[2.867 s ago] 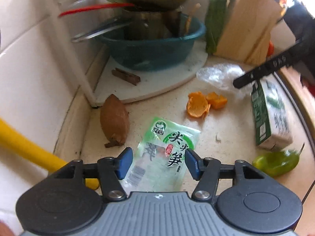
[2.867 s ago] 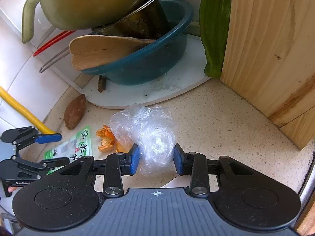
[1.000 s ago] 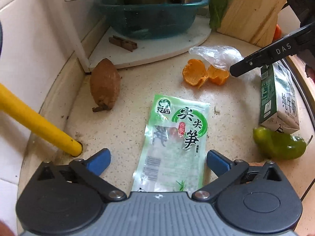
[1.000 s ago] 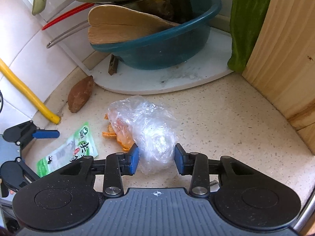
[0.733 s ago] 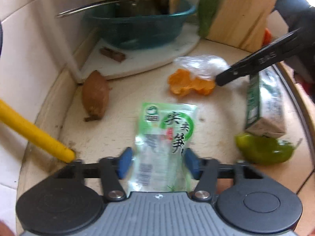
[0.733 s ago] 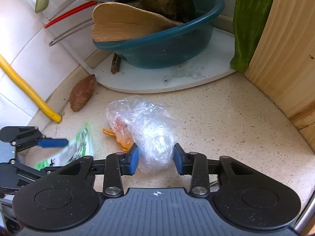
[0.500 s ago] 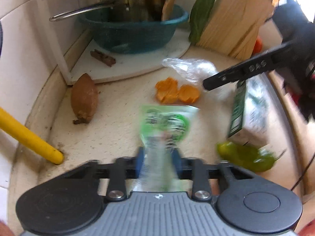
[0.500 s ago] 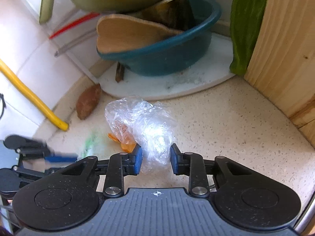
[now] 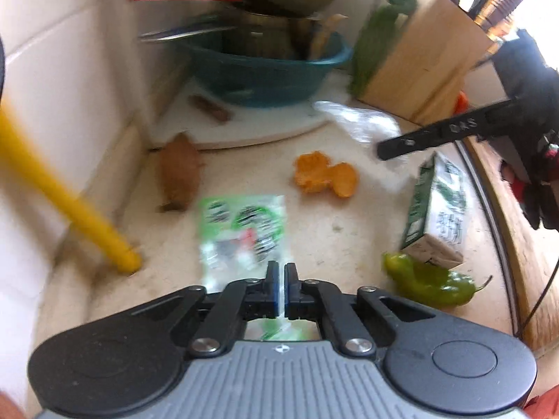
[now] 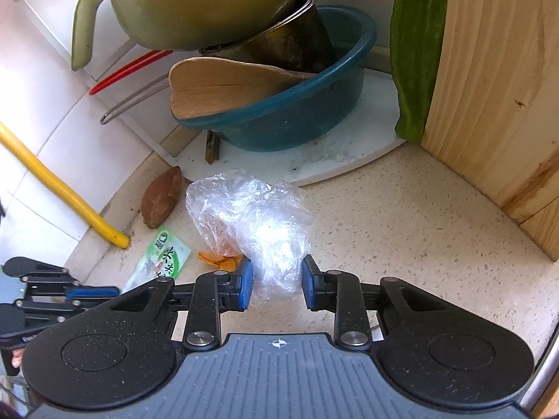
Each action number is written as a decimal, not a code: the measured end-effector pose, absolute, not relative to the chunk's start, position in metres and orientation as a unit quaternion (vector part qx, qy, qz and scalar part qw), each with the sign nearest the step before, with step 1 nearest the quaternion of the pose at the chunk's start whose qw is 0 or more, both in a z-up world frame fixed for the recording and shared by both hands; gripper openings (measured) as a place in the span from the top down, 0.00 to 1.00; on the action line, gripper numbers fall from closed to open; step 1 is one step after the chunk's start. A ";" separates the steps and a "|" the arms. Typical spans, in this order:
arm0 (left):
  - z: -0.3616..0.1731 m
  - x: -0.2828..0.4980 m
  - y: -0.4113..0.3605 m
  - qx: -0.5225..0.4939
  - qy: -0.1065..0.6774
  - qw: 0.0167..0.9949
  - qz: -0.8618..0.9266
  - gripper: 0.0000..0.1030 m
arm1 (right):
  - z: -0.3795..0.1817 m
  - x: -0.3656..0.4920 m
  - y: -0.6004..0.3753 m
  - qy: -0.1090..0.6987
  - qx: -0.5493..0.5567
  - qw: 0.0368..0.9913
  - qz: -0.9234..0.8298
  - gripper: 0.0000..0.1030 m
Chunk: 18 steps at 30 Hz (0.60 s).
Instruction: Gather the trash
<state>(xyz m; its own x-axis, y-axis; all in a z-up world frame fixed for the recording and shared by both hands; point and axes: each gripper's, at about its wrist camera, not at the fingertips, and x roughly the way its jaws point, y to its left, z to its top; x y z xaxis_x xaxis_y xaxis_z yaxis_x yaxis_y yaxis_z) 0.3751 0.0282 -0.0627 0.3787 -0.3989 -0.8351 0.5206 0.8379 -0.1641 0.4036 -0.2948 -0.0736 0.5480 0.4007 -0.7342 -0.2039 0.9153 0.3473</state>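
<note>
Speckled kitchen counter (image 10: 401, 216) in a tiled corner. I count one green snack wrapper (image 9: 241, 230), one clear plastic bag (image 10: 255, 223) and two orange peel pieces (image 9: 325, 178). My left gripper (image 9: 281, 279) is pinched on the wrapper's near end, long axis running 6 to 12 o'clock. My right gripper (image 10: 274, 281) is clamped narrow around the bag, dead center.

Home kitchen: tiled wall (image 10: 70, 146), basin (image 10: 297, 118) holding cookware, speckled countertop (image 10: 401, 216).
</note>
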 end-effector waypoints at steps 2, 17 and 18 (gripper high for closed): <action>-0.063 0.371 0.047 0.042 0.499 0.821 -0.273 0.67 | -0.075 0.403 -0.297 0.443 0.117 0.872 0.175 0.66; -0.090 0.299 0.127 -0.290 0.471 0.820 -0.148 0.50 | -0.073 0.394 -0.299 0.433 0.131 0.870 0.195 0.65; -0.098 0.295 0.129 -0.318 0.464 0.814 -0.143 0.50 | -0.073 0.394 -0.299 0.434 0.130 0.870 0.194 0.65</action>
<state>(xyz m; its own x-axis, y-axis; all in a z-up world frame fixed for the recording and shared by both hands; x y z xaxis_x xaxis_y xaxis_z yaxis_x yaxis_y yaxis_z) 0.2953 0.1293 -0.0981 0.5278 -0.5281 -0.6652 -0.0624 0.7570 -0.6504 0.3936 -0.2994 -0.0732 0.5478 0.4505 -0.7049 -0.2252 0.8909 0.3944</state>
